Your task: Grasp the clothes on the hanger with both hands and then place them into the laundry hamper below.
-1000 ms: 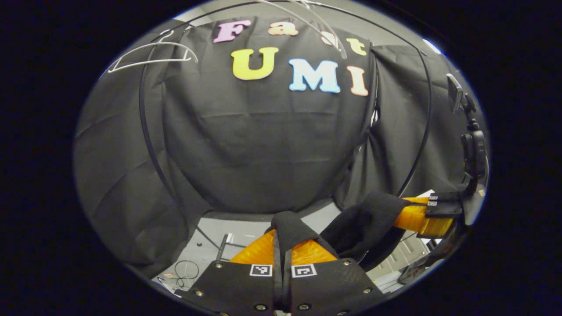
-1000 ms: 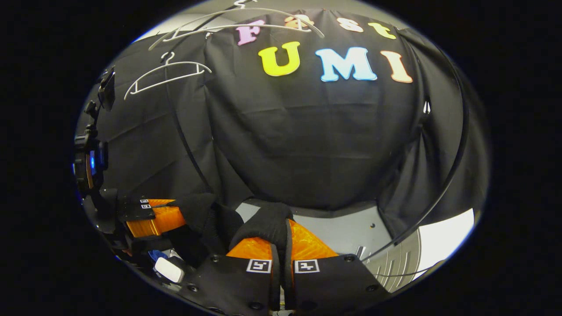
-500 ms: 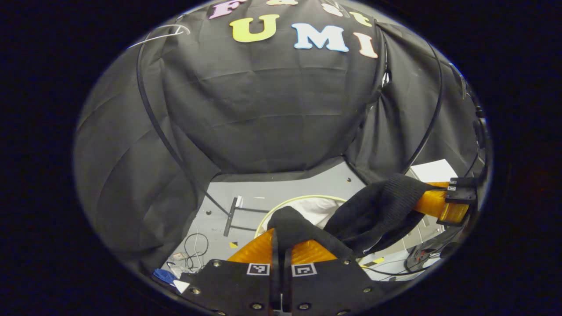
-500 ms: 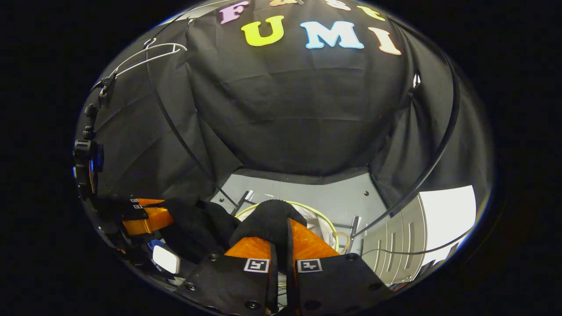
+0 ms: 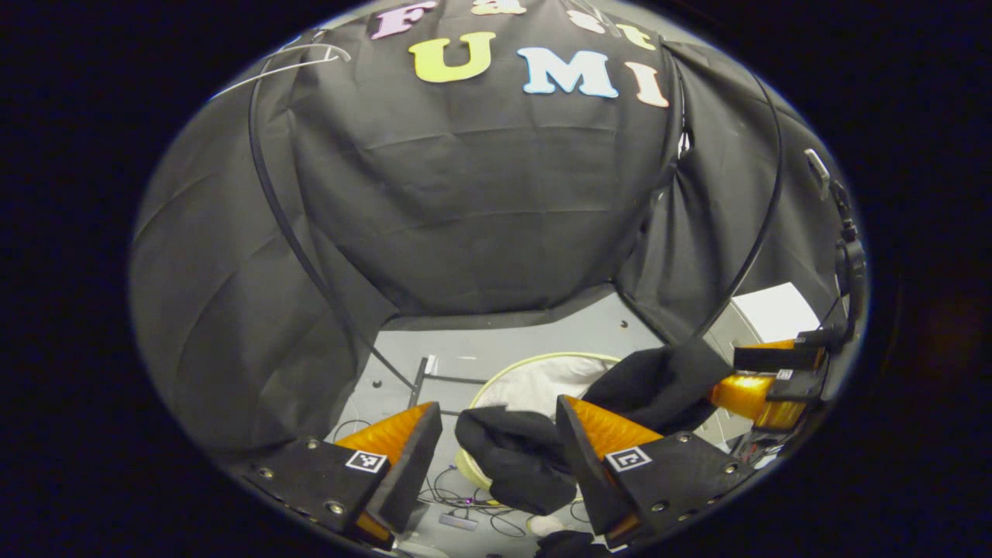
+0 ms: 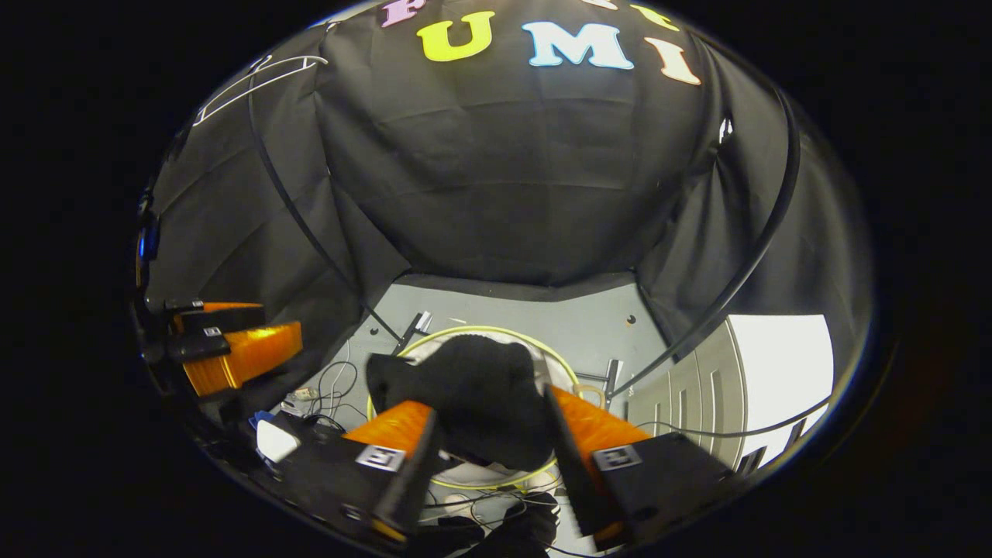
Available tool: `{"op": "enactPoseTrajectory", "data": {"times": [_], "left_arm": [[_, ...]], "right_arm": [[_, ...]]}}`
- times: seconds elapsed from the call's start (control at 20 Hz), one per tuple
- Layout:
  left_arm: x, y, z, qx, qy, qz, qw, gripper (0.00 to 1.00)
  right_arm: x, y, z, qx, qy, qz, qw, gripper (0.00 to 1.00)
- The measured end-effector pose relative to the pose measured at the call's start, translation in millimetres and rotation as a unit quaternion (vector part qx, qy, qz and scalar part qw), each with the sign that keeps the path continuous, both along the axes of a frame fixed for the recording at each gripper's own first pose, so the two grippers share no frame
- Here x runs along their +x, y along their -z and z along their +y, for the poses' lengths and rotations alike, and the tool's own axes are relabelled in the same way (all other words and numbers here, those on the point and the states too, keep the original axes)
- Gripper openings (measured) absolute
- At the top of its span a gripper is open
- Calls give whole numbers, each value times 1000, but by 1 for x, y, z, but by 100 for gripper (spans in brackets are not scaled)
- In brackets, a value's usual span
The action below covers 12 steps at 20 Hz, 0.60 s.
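Note:
A black garment point(image 5: 515, 461) hangs loose between the spread fingers of my left gripper point(image 5: 496, 438), which is open; another fold of it point(image 5: 659, 380) reaches toward my right gripper point(image 5: 763, 380), seen at the right edge with its fingers apart. In the right gripper view the garment point(image 6: 473, 395) lies over the mouth of the white laundry hamper point(image 6: 480, 329), just ahead of my open right gripper point(image 6: 488, 426). The left gripper point(image 6: 232, 349) shows at the left, open too. The hamper's yellow-green rim point(image 5: 542, 356) sits on the floor below. No finger presses on the cloth.
A bare white hanger point(image 5: 287, 62) hangs at the upper left, also the hanger point(image 6: 248, 81) in the right gripper view. Black curved booth poles point(image 6: 744, 263) run down both sides. Loose cables point(image 6: 333, 380) lie on the grey floor. A white cabinet point(image 6: 775, 364) stands at the right.
Both grippers went from shut on the black garment to open, letting it go. Both lowered toward the floor, and the hamper came into view beneath the cloth.

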<state>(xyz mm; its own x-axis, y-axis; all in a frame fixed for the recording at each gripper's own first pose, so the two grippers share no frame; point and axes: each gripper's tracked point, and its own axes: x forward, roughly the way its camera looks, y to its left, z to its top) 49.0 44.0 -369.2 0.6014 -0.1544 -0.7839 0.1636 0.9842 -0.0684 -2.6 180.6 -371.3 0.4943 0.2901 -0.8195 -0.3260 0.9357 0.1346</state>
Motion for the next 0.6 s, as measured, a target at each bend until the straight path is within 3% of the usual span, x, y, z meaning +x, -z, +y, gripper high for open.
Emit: {"op": "enactPoseTrajectory", "data": {"times": [0.05, 0.6], "left_arm": [[2, -4, 1, 1, -1, -6, 1000, 86], [19, -95, 13, 7, -11, -101, 995, 87]], "right_arm": [[2, -3, 5, 14, 3, -7, 1000, 100], [23, -98, -25, 38, 37, -115, 992, 99]]}}
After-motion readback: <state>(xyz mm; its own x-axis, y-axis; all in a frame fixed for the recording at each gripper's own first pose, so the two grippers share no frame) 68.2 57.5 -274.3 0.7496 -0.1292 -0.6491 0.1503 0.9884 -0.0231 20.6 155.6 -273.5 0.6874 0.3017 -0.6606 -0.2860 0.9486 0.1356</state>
